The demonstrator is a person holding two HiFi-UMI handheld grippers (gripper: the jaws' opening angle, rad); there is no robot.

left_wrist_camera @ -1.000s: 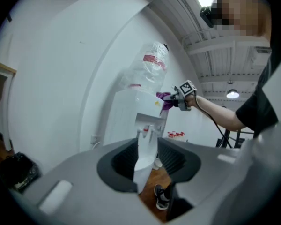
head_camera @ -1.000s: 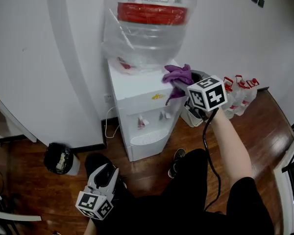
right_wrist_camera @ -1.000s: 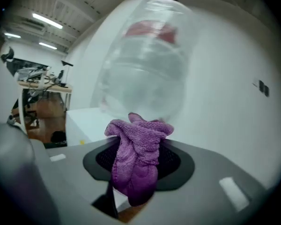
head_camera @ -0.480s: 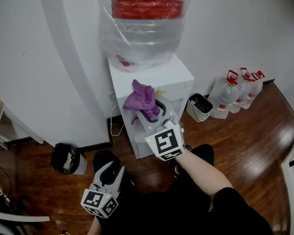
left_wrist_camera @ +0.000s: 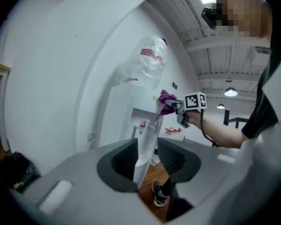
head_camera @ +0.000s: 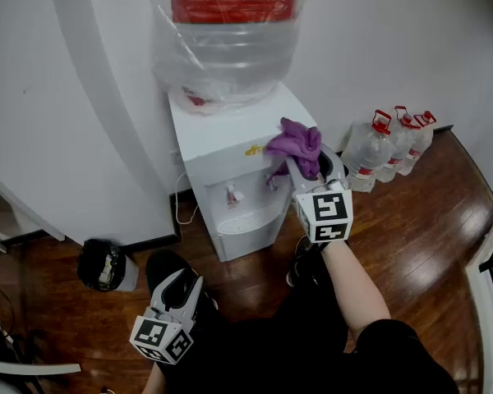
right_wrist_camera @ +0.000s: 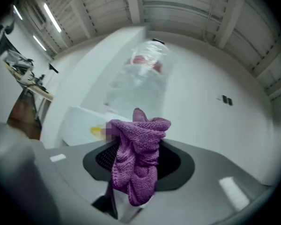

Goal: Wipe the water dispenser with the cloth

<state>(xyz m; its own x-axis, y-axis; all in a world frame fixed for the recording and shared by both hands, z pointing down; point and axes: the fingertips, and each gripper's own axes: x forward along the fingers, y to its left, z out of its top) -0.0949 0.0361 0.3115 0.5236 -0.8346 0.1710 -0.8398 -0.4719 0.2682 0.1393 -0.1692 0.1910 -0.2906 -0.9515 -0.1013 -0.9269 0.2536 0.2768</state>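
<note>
Your right claw (head_camera: pixel 304 161) clamps the purple cloth (head_camera: pixel 294 140) at the water dispenser (head_camera: pixel 218 150) top; your left claw (head_camera: pixel 184 282) hangs partly open, empty.

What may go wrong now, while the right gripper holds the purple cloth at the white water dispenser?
1. The bunched purple cloth hangs loosely from the right gripper, so bare jaw tips might scrape the white water dispenser.
2. An upward sweep might snag or push the large clear film-wrapped bottle just above.
3. The cloth's hanging tail might catch the small red tap below and release water.
</note>
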